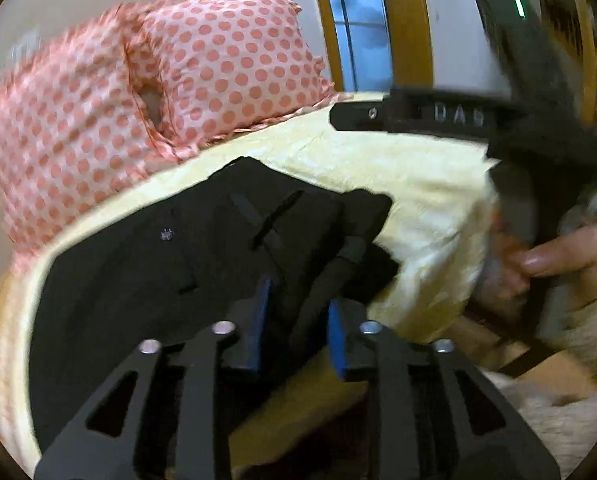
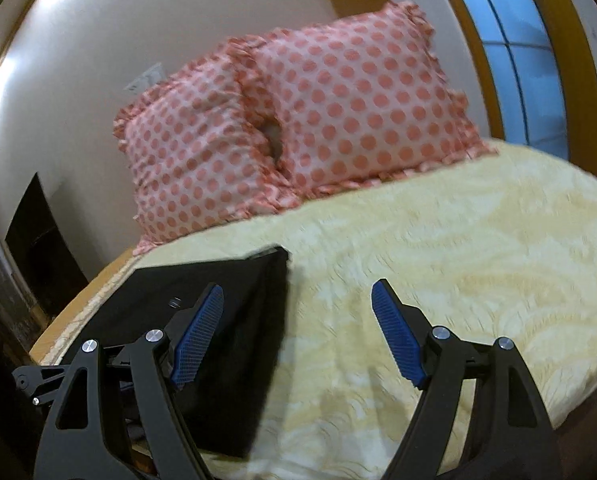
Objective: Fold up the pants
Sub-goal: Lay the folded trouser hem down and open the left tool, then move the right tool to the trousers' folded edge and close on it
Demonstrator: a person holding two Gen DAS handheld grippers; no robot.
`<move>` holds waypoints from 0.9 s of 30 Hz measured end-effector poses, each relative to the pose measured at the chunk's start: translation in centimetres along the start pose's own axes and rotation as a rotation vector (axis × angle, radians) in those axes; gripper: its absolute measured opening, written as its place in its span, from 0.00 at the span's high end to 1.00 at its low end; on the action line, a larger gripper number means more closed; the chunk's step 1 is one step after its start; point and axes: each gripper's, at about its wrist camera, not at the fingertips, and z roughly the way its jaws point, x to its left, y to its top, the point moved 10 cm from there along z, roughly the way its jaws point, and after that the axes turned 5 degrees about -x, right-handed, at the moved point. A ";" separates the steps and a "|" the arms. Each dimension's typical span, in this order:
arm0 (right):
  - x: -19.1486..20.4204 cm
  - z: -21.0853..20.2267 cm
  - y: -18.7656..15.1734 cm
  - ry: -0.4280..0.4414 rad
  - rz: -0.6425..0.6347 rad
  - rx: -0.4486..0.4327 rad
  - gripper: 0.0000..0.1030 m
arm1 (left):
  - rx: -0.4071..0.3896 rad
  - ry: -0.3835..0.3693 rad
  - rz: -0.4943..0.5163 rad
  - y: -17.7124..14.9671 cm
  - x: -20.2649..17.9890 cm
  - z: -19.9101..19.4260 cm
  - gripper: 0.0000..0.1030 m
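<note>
Blue pads of the left claw [image 1: 296, 328] stand partly parted, a fold of the black pants [image 1: 186, 248] rising between them; whether they pinch it cannot be told. Those pants lie folded on the yellow bedspread [image 2: 438, 248] near the bed's left edge, short of the 2 dotted pillows [image 2: 298, 128]. Right claw [image 2: 298, 336] is spread wide, grasping nothing, with the pants to its left, so the left hand sits nearer.
</note>
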 end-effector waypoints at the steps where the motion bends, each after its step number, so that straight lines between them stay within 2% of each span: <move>1: 1.0 0.0 0.5 0.030 -0.015 -0.006 0.24 | -0.015 -0.030 -0.042 0.2 0.4 -0.9 0.58; 3: 2.8 0.1 0.7 0.088 -0.029 -0.006 0.24 | -0.078 -0.075 -0.135 0.9 2.1 -3.1 0.26; 5: 5.5 0.7 0.3 0.174 -0.058 0.020 0.24 | -0.153 0.009 -0.237 1.2 6.2 -5.1 0.15; 6: 6.9 1.2 -0.3 0.211 -0.075 0.044 0.24 | -0.169 0.075 -0.267 1.0 8.2 -5.6 0.14; 7: 7.8 1.7 -0.8 0.236 -0.089 0.066 0.24 | -0.160 0.185 -0.307 0.1 11.2 -5.8 0.13; 10: 10.0 3.4 -3.2 0.276 -0.130 0.148 0.24 | -0.107 0.311 -0.371 -2.1 15.2 -5.4 0.13; 14: 9.5 5.1 -6.1 0.241 -0.112 0.265 0.24 | -0.041 0.358 -0.384 -4.3 16.5 -4.4 0.06; 16: 8.8 5.5 -7.1 0.234 -0.081 0.313 0.24 | -0.004 0.349 -0.399 -5.4 16.6 -3.8 0.04; 19: 8.7 5.2 -7.7 0.236 -0.093 0.329 0.24 | 0.046 0.315 -0.441 -7.3 16.7 -2.6 0.02; 23: 9.1 5.0 -8.3 0.213 -0.183 0.335 0.22 | 0.039 0.351 -0.401 -8.0 16.5 -2.4 0.02; 27: 10.2 5.2 -9.0 0.208 -0.260 0.344 0.05 | 0.052 0.370 -0.395 -7.9 16.5 -2.1 0.02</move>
